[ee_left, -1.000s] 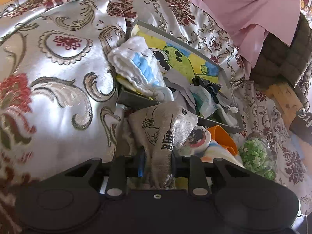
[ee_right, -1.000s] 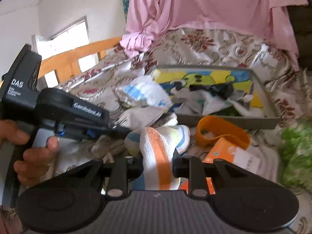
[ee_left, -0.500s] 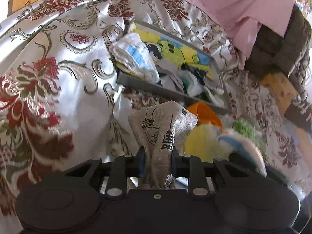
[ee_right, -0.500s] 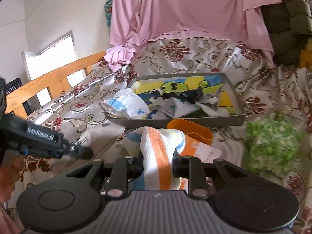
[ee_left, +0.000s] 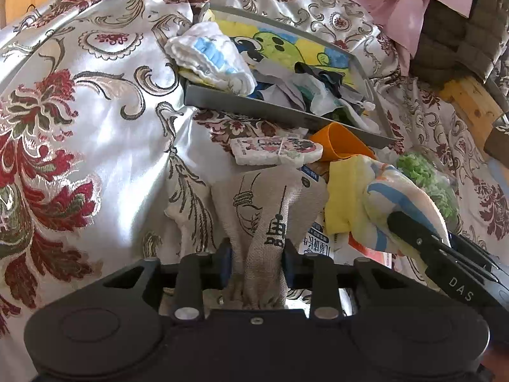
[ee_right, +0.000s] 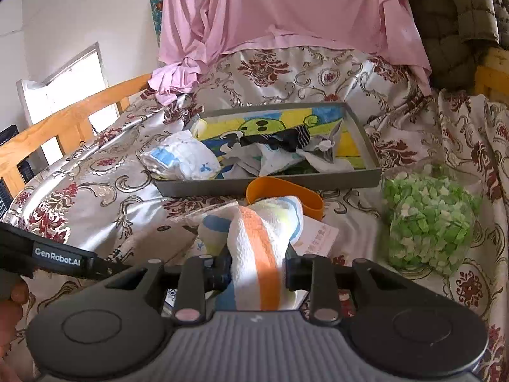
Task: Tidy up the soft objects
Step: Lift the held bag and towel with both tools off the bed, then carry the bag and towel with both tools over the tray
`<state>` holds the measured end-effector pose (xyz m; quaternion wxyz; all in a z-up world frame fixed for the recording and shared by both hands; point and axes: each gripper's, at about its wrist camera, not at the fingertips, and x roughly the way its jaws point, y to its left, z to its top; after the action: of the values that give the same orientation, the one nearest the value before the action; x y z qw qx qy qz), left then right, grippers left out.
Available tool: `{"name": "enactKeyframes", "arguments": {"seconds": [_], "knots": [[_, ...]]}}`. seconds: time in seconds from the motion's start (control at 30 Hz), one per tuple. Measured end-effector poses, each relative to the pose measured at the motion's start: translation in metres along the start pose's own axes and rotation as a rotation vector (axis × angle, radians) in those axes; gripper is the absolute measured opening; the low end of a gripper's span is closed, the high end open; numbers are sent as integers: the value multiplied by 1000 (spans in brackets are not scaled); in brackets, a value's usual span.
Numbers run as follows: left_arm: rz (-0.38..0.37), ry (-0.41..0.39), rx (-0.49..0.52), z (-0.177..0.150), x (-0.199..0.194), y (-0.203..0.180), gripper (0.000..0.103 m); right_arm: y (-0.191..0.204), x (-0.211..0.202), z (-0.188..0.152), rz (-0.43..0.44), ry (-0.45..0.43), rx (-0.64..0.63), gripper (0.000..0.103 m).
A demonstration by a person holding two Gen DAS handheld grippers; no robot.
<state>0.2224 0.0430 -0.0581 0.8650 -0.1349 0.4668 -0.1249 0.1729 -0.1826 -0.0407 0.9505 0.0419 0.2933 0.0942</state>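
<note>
satin bedspread (ee_left: pixel 95 146) with red flowers and scrolls fills the left wrist view. on it lies a grey tray (ee_left: pixel 286 116) lined with a cartoon picture, holding a white-and-blue cloth (ee_left: pixel 210 60) over its near corner and a heap of crumpled small fabrics (ee_left: pixel 318 92). just in front lie a printed foam piece (ee_left: pixel 276 152) and an orange band (ee_left: pixel 343 145). the left tongs (ee_left: pixel 256 262) are opening, the burlap pouch (ee_left: pixel 270 203) between them, pads touching it.

from the right wrist view, a pink sheet (ee_right: pixel 286 12) hangs behind the bed, a wooden rail (ee_right: pixel 63 127) at left. the right tongs (ee_right: pixel 257 272) are opening around the striped towel (ee_right: pixel 257 245). a bag of green bits (ee_right: pixel 426 219) sits right of the tray.
</note>
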Motion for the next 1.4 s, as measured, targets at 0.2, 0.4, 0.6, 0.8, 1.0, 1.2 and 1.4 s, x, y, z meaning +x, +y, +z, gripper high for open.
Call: {"name": "enactKeyframes", "arguments": {"seconds": [0.2,0.4,0.6,0.8,1.0,1.2,1.4], "knots": [[-17,27,-35,1,3,7,45,0,7,-2,-4,19,-2,43],[-54,83,-82,0,8,11,56,0,8,-2,-5,17,3,44],[-52,72,-61,0,7,9,51,0,9,-2,-1,18,1,48],[-64,71,-43,-1,4,8,38,1,13,-5,1,34,-8,49],[-84,48,-12,-5,-6,1,31,8,7,-9,3,23,-57,34],[-127,-92,51,-14,-31,-16,31,19,-5,-11,-6,-14,-132,30],[-110,-173,27,-12,-39,-16,31,27,-16,-11,-25,-59,-189,25]]}}
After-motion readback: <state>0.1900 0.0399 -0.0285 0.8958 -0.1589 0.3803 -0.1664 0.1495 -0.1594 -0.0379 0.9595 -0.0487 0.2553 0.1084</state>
